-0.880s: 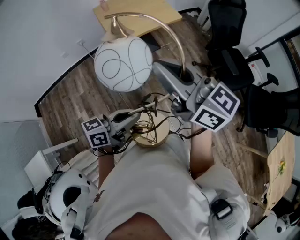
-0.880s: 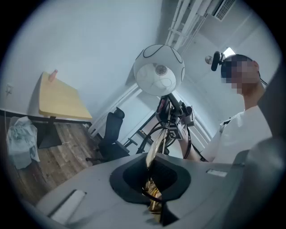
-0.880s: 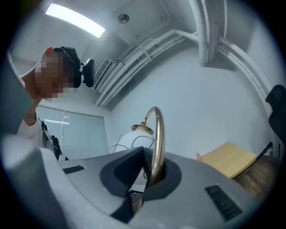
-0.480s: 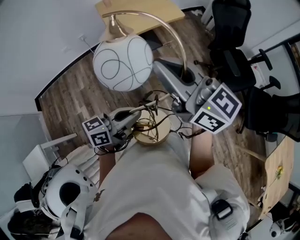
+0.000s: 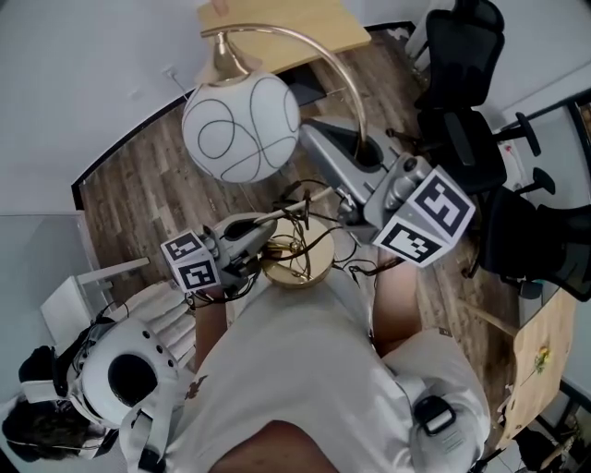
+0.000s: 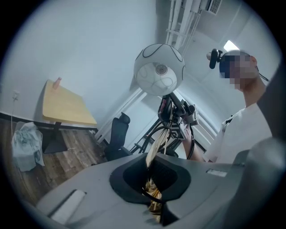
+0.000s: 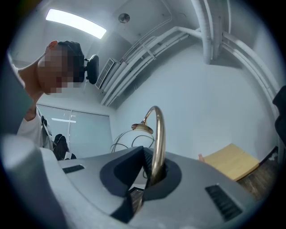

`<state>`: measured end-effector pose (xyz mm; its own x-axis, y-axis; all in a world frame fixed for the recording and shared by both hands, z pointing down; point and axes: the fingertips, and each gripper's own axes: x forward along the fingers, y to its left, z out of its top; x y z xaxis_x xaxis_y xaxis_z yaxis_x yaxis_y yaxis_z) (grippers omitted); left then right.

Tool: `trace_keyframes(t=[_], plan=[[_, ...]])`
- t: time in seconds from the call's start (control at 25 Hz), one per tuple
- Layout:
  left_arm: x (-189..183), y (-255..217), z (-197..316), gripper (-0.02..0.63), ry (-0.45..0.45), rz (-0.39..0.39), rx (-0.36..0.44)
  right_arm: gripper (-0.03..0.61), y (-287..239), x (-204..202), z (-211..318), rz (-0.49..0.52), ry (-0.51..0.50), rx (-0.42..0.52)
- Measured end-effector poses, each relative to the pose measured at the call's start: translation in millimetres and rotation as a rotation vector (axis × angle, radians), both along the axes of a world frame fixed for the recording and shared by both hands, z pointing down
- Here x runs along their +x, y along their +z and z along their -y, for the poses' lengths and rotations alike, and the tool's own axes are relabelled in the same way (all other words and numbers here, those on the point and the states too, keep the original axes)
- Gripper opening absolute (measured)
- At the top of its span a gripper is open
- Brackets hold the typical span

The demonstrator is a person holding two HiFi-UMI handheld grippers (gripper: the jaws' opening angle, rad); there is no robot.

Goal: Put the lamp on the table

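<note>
The lamp has a white globe shade [image 5: 242,127], a curved gold stem [image 5: 343,72] and a round gold base [image 5: 297,265]. It hangs in the air above the wooden floor, with black cable [image 5: 309,214] looped over the base. My right gripper [image 5: 365,154] is shut on the stem [image 7: 157,138] low on its arc. My left gripper [image 5: 273,238] is shut on the lamp's gold lower part [image 6: 154,154] by the base, with cable caught in the jaws. In the left gripper view the shade [image 6: 159,69] is overhead. The light wooden table [image 5: 277,20] stands beyond the lamp by the wall.
Black office chairs [image 5: 460,83] stand at the right, with another wooden surface [image 5: 536,346] at the right edge. A white rounded device [image 5: 125,379] and white furniture [image 5: 69,309] sit at the lower left. A pale cloth bundle [image 6: 24,143] lies on the floor by the table.
Both grips are the same and the lamp stays between the grippers. The room has slid a little in the head view: table and chairs sit further right, the floor items lower left.
</note>
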<state>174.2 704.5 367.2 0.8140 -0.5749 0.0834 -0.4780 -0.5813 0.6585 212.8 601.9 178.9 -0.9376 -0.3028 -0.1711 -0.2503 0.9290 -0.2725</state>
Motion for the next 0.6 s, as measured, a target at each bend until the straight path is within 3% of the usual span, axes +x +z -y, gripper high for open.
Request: trace_keyframes(t=[0.6], plan=[[-36, 0, 78, 0.002, 0.027, 0.000, 0.004, 0.002, 1, -35, 77, -0.024, 0.032, -0.005]])
